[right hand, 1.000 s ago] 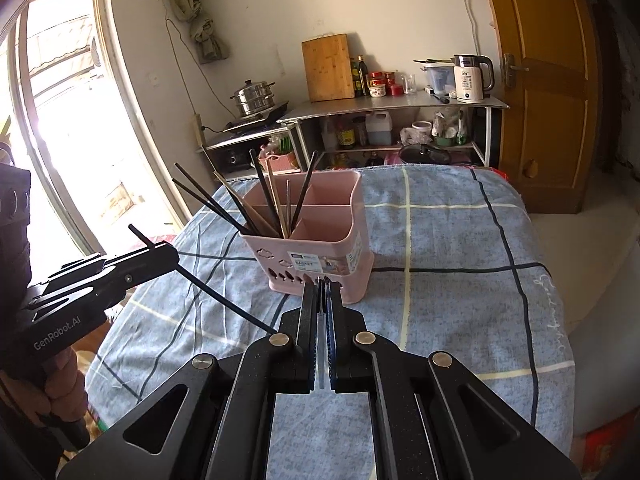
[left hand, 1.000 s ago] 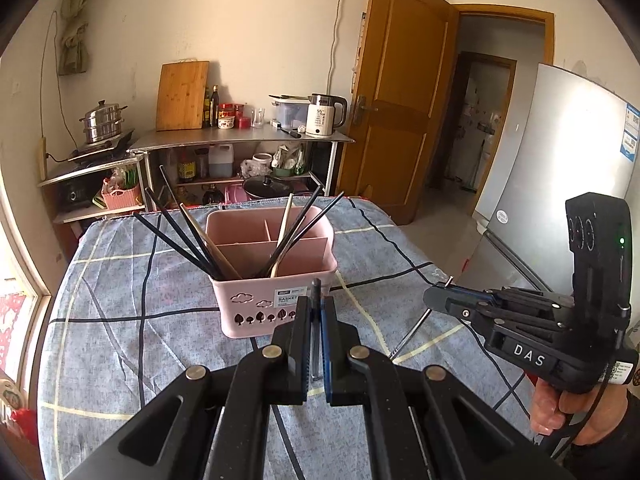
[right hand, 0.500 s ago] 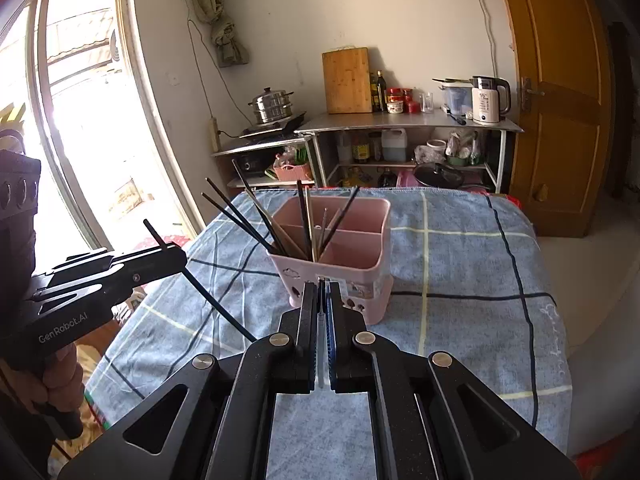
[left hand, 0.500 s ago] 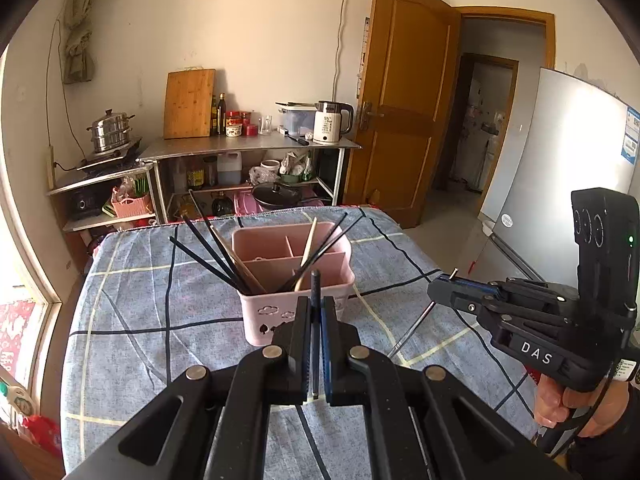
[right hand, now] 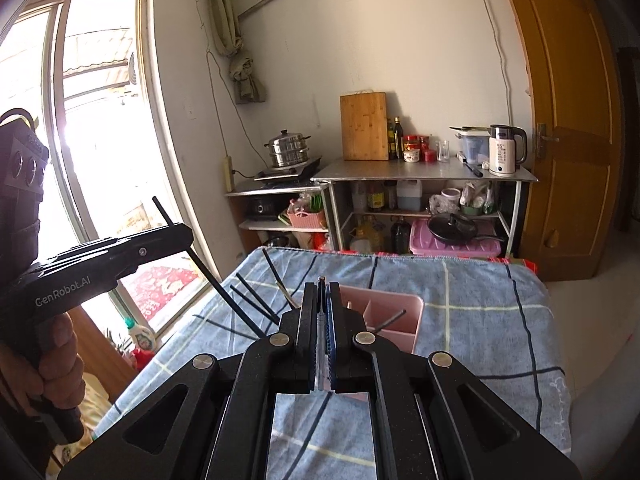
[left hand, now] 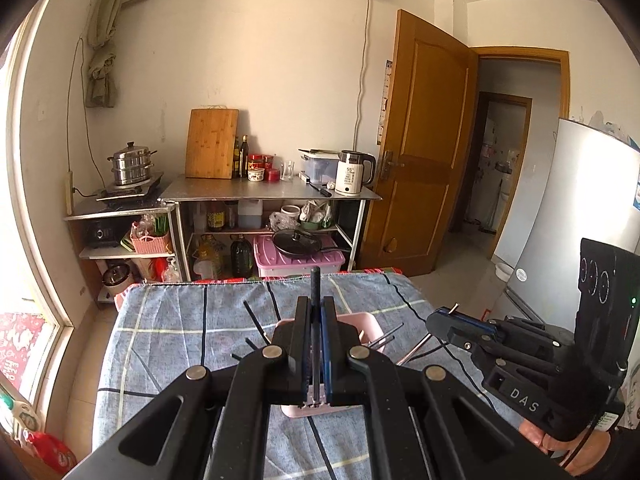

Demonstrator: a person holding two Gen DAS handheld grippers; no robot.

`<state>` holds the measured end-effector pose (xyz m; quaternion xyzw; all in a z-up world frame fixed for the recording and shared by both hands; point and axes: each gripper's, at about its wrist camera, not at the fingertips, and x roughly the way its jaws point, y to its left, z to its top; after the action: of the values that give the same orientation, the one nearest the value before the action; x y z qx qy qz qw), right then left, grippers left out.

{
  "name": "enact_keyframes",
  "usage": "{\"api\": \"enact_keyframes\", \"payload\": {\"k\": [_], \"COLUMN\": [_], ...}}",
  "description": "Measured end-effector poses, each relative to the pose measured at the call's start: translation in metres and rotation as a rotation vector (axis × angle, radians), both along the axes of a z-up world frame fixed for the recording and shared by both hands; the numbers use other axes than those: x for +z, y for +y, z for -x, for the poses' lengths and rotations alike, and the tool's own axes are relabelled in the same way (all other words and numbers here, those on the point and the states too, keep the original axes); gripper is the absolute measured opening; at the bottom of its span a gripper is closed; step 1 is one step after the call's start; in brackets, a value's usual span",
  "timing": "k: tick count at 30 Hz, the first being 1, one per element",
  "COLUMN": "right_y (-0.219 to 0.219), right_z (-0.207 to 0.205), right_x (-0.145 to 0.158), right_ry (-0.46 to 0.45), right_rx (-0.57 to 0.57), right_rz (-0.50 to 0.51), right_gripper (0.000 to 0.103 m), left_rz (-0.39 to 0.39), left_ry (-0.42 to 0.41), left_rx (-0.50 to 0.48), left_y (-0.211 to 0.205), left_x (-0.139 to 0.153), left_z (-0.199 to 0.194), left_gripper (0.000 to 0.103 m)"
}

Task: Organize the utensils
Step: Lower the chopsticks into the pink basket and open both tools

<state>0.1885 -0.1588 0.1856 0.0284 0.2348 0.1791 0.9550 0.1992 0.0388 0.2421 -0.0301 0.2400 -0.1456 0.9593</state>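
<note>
Holding both sets of fingers pinched, left gripper (left hand: pixel 316 354) on a black chopstick (left hand: pixel 315 292), right gripper (right hand: pixel 322 340) on a silver utensil (right hand: pixel 321 322), above the pink basket (right hand: pixel 394 312) below, I'm ready to slot them.

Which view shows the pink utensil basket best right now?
Right wrist view: the pink plastic utensil basket shows its open top, dividers and a black chopstick inside. In the left wrist view the basket is mostly hidden behind the left gripper; only rim and base peek out.

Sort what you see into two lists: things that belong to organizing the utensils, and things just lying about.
Job:
pink caddy
black chopstick in left gripper
metal chopstick in right gripper

Lying about:
kettle
cutting board
steamer pot
</note>
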Motion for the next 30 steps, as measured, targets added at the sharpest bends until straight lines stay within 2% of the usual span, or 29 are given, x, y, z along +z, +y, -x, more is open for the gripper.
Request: {"api": "enact_keyframes", "payload": {"k": [5, 10, 17, 24, 30], "right_y": [0.007, 0.013, 0.025, 0.029, 0.028], "right_z": [-0.019, -0.030, -0.039, -0.046, -0.046], "right_x": [0.001, -0.009, -0.032, -0.051, -0.053], "right_ry": [-0.025, -0.033, -0.004, 0.051, 0.059], "right_rx": [-0.026, -0.046, -0.048, -0.037, -0.028], "right_rz": [0.004, 0.020, 0.071, 0.092, 0.101], "right_gripper": [0.004, 0.004, 0.004, 0.004, 0.004], "left_rz": [0.005, 0.008, 0.021, 0.025, 0.007], "left_ry": [-0.019, -0.018, 0.019, 0.089, 0.124], "left_rx": [0.005, 0.007, 0.009, -0.006, -0.006], "left_y": [0.001, 0.002, 0.005, 0.002, -0.003], "left_x": [0.008, -0.001, -0.027, -0.058, -0.073], "left_z": [-0.021, -0.038, -0.056, -0.067, -0.073], "left_gripper": [0.004, 0.004, 0.004, 0.004, 0.005]}}
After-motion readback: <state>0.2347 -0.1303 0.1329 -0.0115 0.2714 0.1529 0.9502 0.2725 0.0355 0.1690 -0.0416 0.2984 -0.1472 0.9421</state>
